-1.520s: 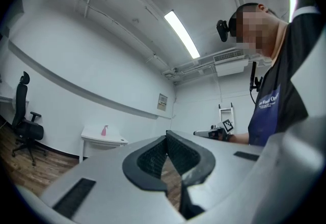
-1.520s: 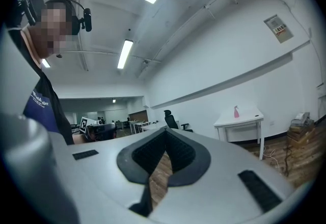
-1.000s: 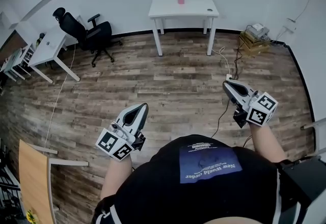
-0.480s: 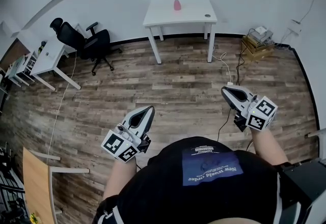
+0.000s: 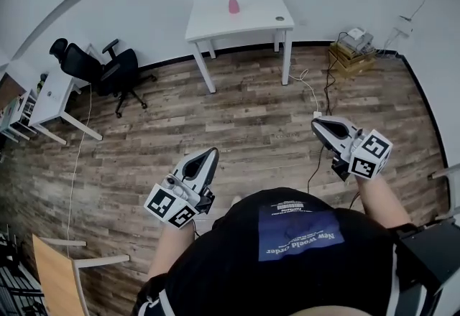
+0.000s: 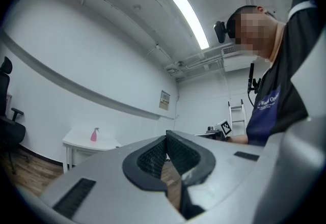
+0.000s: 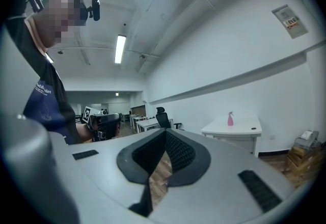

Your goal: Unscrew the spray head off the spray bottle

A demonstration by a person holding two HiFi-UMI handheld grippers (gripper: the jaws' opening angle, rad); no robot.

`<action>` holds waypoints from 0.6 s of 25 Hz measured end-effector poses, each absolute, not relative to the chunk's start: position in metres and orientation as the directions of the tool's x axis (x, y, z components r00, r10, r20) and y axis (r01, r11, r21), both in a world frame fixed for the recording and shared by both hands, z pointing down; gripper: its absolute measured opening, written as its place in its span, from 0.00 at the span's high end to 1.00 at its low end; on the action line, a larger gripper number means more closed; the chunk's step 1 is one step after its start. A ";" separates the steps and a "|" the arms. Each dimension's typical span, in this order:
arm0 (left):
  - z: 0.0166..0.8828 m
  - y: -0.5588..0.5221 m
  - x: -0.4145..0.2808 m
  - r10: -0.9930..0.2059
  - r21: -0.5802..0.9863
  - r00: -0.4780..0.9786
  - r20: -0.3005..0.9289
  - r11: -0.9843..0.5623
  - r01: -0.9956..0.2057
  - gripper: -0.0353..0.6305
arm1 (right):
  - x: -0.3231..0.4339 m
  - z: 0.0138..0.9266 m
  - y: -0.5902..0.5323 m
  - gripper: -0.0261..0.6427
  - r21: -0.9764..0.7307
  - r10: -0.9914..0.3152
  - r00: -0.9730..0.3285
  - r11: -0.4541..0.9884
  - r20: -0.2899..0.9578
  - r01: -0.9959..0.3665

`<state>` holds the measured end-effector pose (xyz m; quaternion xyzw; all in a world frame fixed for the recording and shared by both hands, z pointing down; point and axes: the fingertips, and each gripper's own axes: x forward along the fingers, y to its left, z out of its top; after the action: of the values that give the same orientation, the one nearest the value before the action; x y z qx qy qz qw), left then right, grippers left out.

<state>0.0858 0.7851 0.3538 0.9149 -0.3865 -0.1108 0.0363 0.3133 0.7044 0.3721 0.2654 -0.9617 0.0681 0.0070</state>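
Observation:
A pink spray bottle [image 5: 233,1] stands upright on a white table [image 5: 248,20] against the far wall. It also shows small and distant as the pink bottle [image 6: 94,135] in the left gripper view and the pink bottle [image 7: 230,119] in the right gripper view. My left gripper [image 5: 210,155] is low at the left, shut and empty. The right gripper [image 5: 317,123] is at the right, also shut with nothing in it. Both point toward the table from well across the floor.
A small dark round object [image 5: 279,19] lies on the table's right side. A black office chair [image 5: 100,67] and white desks [image 5: 50,103] stand at the left. Boxes [image 5: 352,49] and a cable [image 5: 316,103] lie on the wood floor at the right.
The table and bottle have shifted left and slightly lower in the head view as I move across the floor. Both grippers stay shut and keep their places in the view.

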 end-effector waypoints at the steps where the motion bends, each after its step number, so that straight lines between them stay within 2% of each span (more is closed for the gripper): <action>1: 0.353 0.778 0.076 -0.711 0.148 0.679 -0.182 -0.703 -0.696 0.94 | 0.308 0.369 0.698 0.97 -0.120 -0.522 -0.852 0.844 0.043 -0.523; 5: 0.348 0.742 0.029 -0.707 0.150 0.677 -0.205 -0.707 -0.692 0.94 | 0.277 0.356 0.673 0.97 -0.110 -0.566 -0.825 0.819 0.012 -0.563; 15: 0.348 0.673 -0.085 -0.700 0.124 0.694 -0.169 -0.714 -0.689 0.94 | 0.182 0.348 0.610 0.97 -0.109 -0.613 -0.790 0.787 -0.019 -0.608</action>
<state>-0.0853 0.6727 0.3483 0.9200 -0.3775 -0.1024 0.0252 0.1817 0.6100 0.3481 0.3229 -0.9448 0.0488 -0.0266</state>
